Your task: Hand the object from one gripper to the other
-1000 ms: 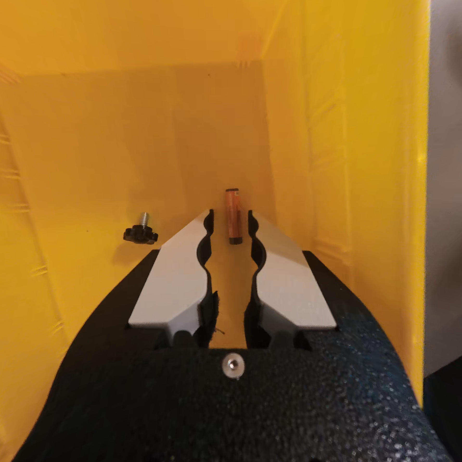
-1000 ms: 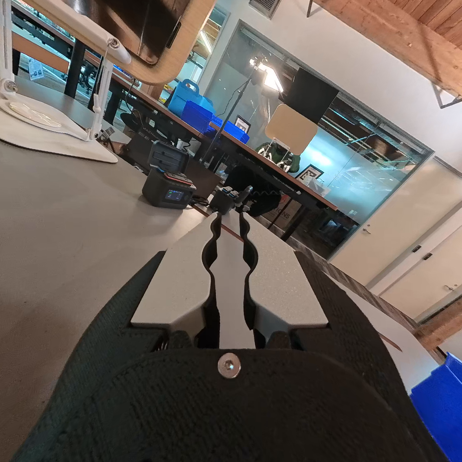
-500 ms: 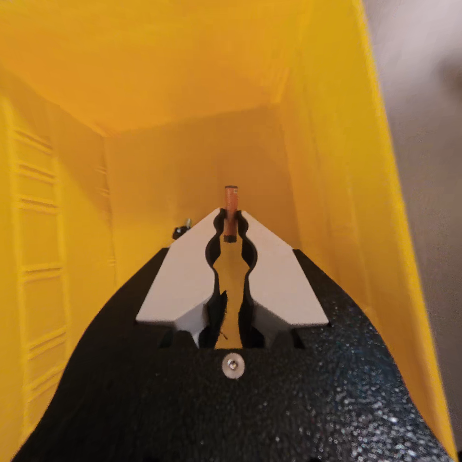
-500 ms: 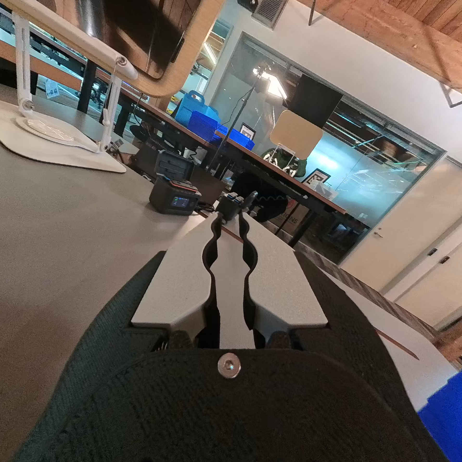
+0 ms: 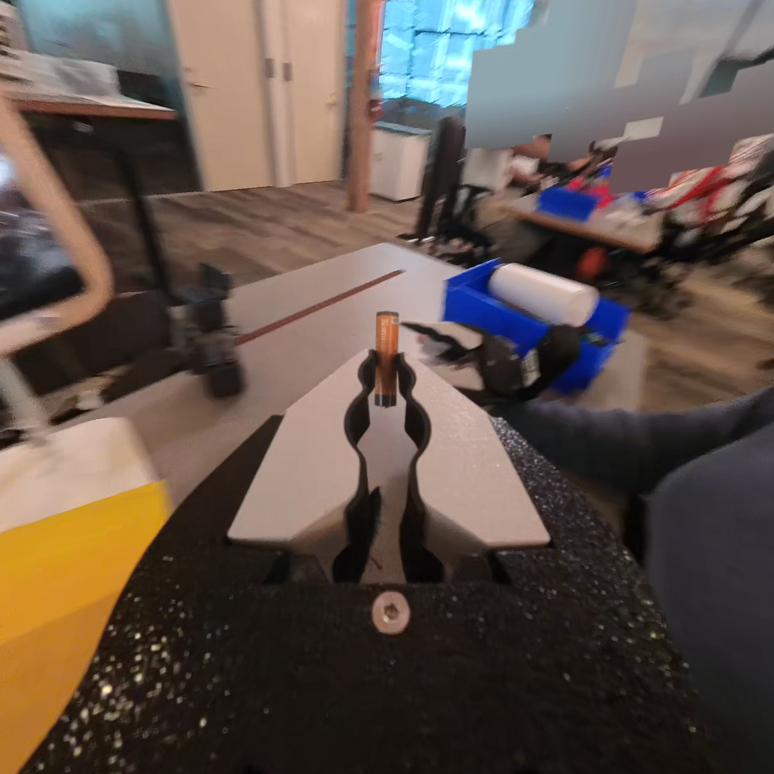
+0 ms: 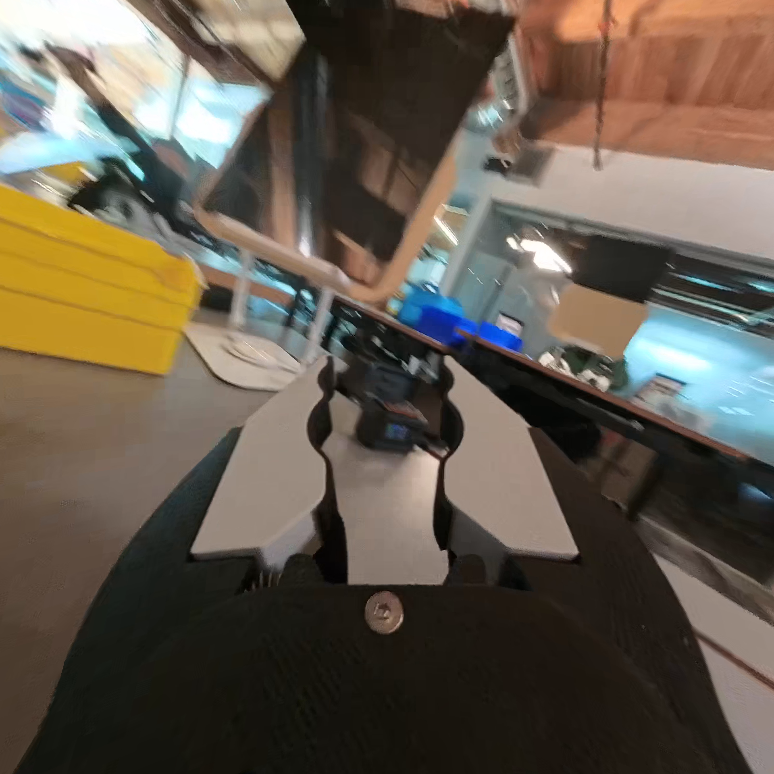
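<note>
Clearly the pickup is done and the carry toward the handover is the step in hand. The left gripper (image 5: 386, 363) has its jaws clamped on a small copper-and-black battery (image 5: 386, 359), pinched in the notch at the very tips, above the grey table (image 5: 318, 335) and clear of the yellow bin (image 5: 75, 586) at lower left. The right gripper (image 6: 387, 379) has its jaws spread wide with nothing between them; in the left wrist view it shows off to the right, in front of a blue bin (image 5: 481, 305) holding a white roll (image 5: 544, 293), with a dark sleeve (image 5: 628, 439) behind it.

Judging by that, the next move calls for bringing the open right jaws around the battery's free upper end, closing them firmly, and only then letting the left pair go.

The battery stands upright, a slim cylinder with a black cap on top and a black band at the bottom. Much of its length rises above the fingertips, which leaves room for a second grip. Both views are motion-blurred.
</note>
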Tool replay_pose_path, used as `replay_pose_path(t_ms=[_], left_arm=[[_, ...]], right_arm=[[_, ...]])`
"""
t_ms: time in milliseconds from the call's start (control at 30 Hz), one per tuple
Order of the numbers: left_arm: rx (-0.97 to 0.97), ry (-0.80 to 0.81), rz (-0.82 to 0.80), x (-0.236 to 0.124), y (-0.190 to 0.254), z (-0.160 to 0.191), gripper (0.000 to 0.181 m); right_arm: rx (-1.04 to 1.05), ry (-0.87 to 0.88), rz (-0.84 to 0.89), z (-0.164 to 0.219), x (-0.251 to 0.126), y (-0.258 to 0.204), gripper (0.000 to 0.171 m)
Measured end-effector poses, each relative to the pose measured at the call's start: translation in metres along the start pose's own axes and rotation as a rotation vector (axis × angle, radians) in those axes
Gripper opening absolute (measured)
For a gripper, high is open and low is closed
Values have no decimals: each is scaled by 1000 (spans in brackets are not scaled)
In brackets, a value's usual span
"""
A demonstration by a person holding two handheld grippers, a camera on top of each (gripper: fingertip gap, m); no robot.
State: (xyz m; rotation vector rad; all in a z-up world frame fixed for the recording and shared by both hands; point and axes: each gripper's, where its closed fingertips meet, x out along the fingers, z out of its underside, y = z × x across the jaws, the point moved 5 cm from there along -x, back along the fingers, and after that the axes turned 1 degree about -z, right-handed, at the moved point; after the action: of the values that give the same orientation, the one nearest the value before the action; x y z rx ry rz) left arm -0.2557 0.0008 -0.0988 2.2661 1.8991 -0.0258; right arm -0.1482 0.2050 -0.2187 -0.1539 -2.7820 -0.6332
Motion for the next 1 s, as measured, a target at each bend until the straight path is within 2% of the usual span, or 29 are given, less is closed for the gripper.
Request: replay_pose_path(t_ms=[67,167,267,467,600,1000], left_arm=[[-119,15,135,24,16,8,8],[-277,-10,284,61,34,25,8],[-349,-84,341,91,43,47,8],[-454,-125,413,121,48,63,8],[-489,-150,434,127,49,71,8],[-561,-162,486,132,46,83,8]], right_arm=[[-44,95,-89,-22,-6,-14,63],[-292,170,-192,-47,-18,-44,78],[-398,214,-233,-58,-26,-56,69],[-311,186,-262,-58,-24,-46,77],[-367,174,-223,-58,-24,-41,63],[-362,121,-253,-46,-23,-39,44]])
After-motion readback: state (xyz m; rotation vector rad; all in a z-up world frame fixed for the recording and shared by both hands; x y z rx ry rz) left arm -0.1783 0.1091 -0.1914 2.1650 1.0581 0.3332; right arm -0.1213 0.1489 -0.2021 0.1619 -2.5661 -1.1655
